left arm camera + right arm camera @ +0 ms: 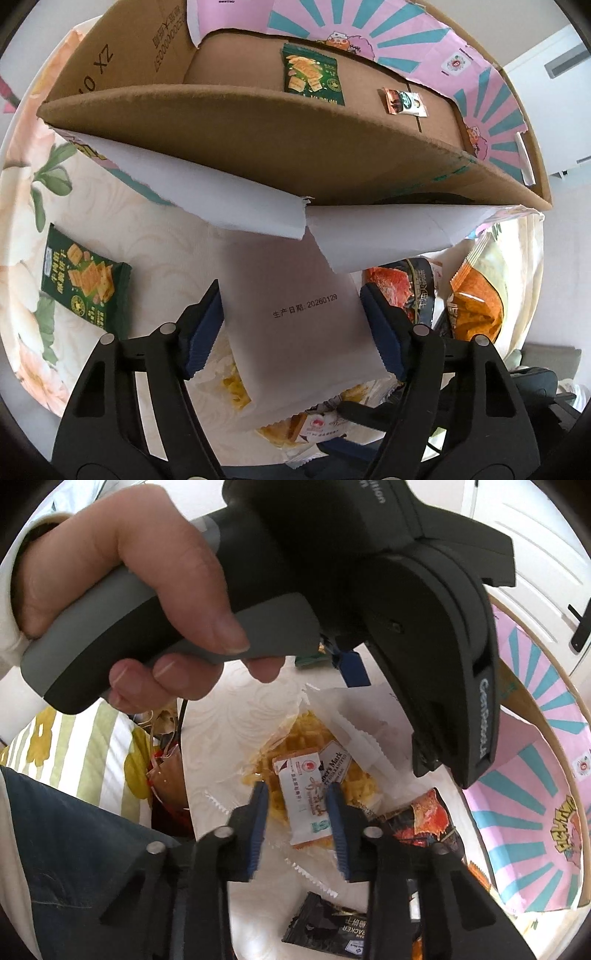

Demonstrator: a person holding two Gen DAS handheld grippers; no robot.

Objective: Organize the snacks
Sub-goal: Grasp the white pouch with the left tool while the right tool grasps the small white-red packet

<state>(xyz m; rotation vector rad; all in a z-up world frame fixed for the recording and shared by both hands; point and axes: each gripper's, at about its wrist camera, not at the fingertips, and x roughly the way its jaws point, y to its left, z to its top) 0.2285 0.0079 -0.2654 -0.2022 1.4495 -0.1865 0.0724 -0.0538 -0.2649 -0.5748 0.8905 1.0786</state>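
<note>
My left gripper (295,328) points down at the table, its blue pads against both sides of a plain white packet (295,280) with a printed date. The packet reaches up under the torn white flap of a cardboard box (258,147). My right gripper (297,823) is shut on a small white sachet (304,801) with a red logo. The sachet lies on a clear bag of yellow waffles (314,734). Inside the box lie a green cracker packet (312,74) and a small brown-and-white packet (404,101).
A second green cracker packet (85,288) lies on the floral tablecloth at the left. An orange chip bag (476,299) and a dark packet with red print (424,819) lie at the right. A black cracker packet (332,926) is nearest. A hand (122,572) fills the right view's top.
</note>
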